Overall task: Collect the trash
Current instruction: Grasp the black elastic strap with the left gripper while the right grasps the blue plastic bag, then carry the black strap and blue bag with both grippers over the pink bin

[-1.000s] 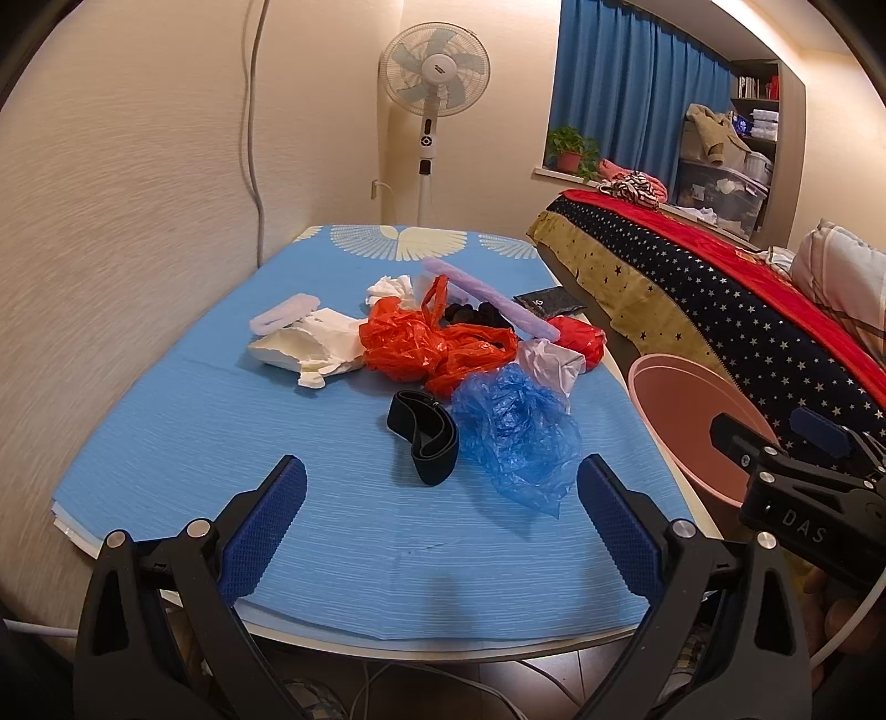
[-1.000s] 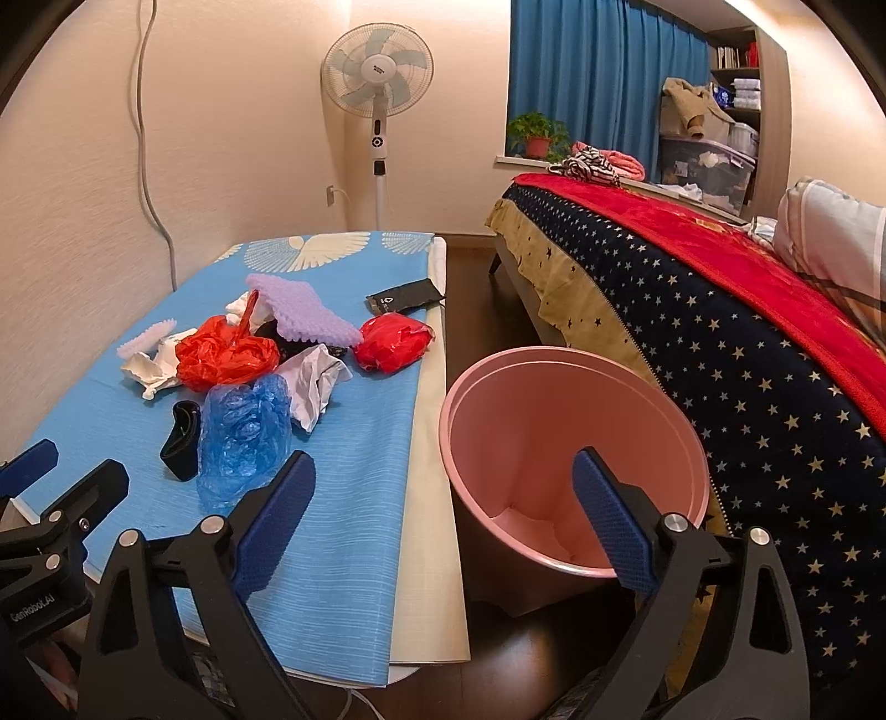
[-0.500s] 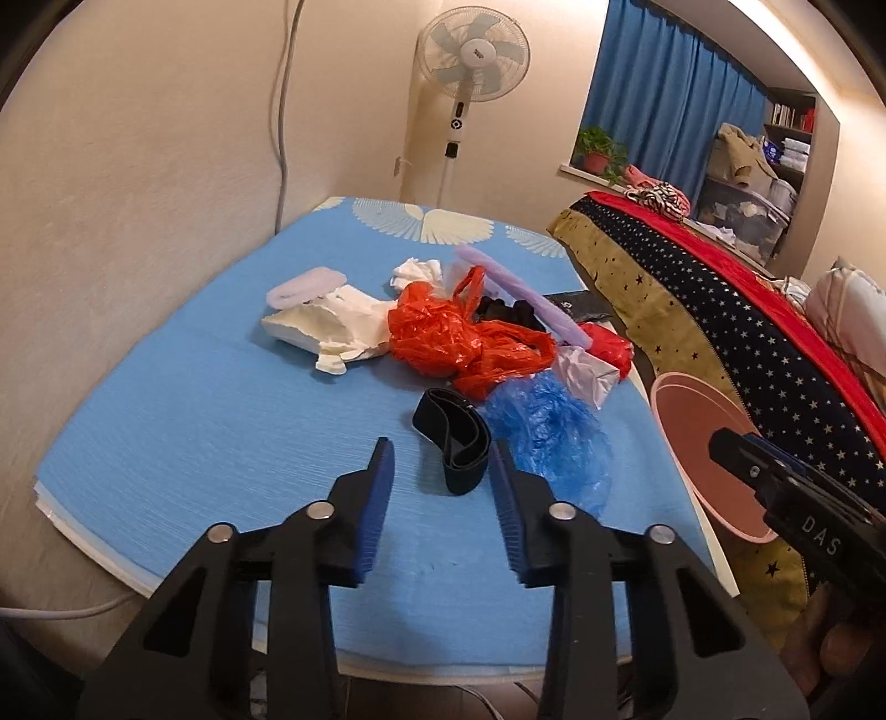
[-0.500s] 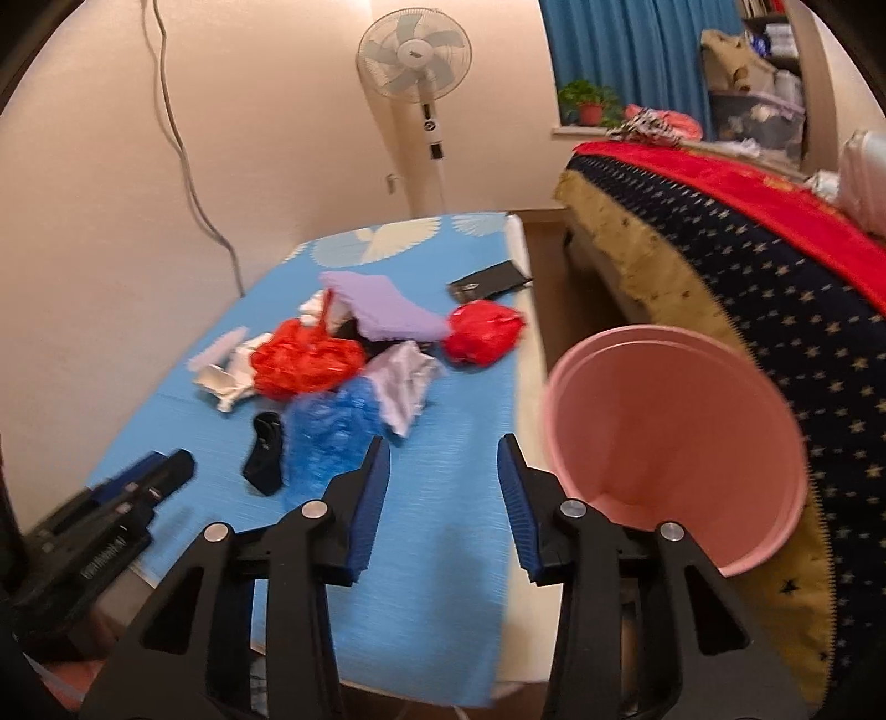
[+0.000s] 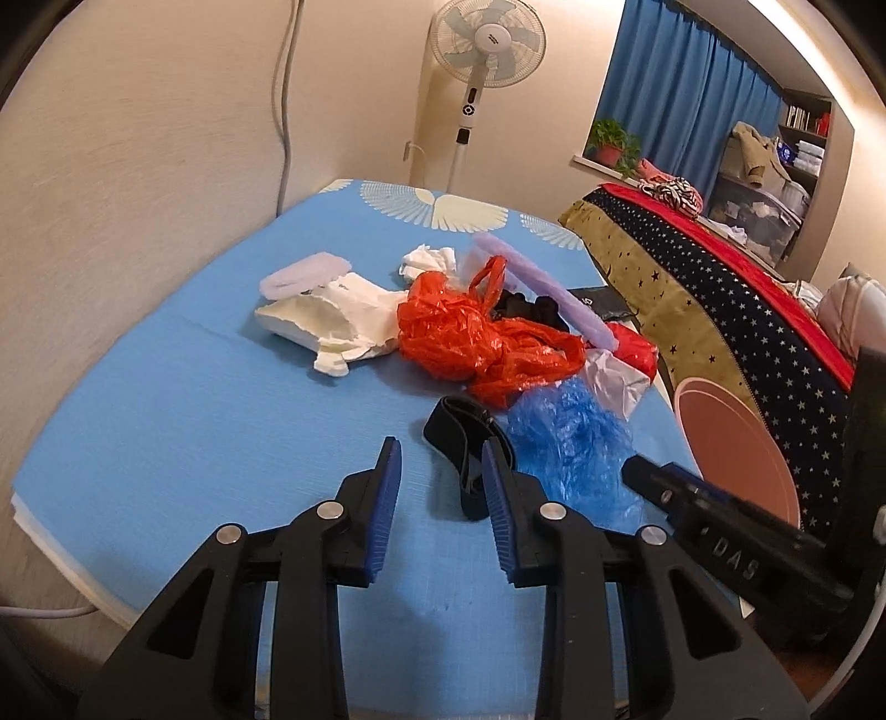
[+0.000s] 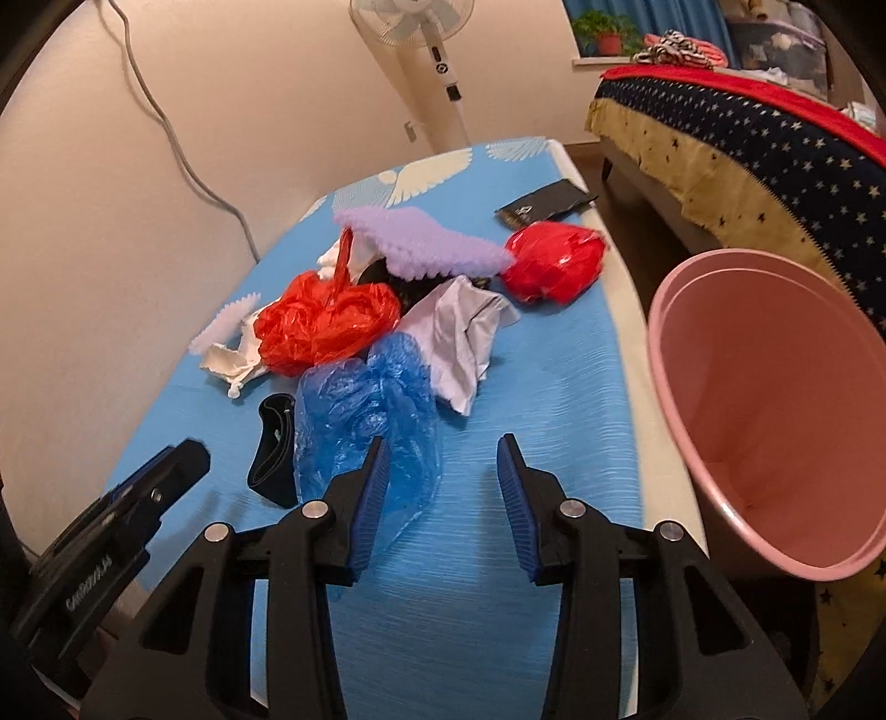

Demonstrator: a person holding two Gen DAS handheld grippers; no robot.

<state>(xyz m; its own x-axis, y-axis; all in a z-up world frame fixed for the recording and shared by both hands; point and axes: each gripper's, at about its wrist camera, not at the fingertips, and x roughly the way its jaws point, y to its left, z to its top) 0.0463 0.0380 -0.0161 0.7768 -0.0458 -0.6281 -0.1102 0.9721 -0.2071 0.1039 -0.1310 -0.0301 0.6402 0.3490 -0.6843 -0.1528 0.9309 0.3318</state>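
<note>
A pile of trash lies on the blue table mat (image 5: 166,421): an orange plastic bag (image 5: 470,338), a blue plastic bag (image 6: 365,410), a black band (image 5: 459,437), crumpled white paper (image 5: 332,321), a purple foam strip (image 6: 421,243), a red bag (image 6: 554,266) and a grey-white wrapper (image 6: 459,338). My left gripper (image 5: 440,448) hovers just short of the black band, jaws closing with nothing between them. My right gripper (image 6: 442,440) hovers beside the blue bag's near edge, jaws also closing on nothing. A pink bin (image 6: 775,387) stands right of the table.
A bed with a star-patterned blanket (image 5: 747,299) runs along the right behind the bin. A standing fan (image 5: 482,50) and a wall cable (image 5: 285,99) are at the back. A black pouch (image 6: 542,205) lies at the mat's far right edge.
Both grippers' jaws have narrowed from wide apart to a small gap. Both have come forward and lower toward the pile. The right one has swung left, away from the bin.
</note>
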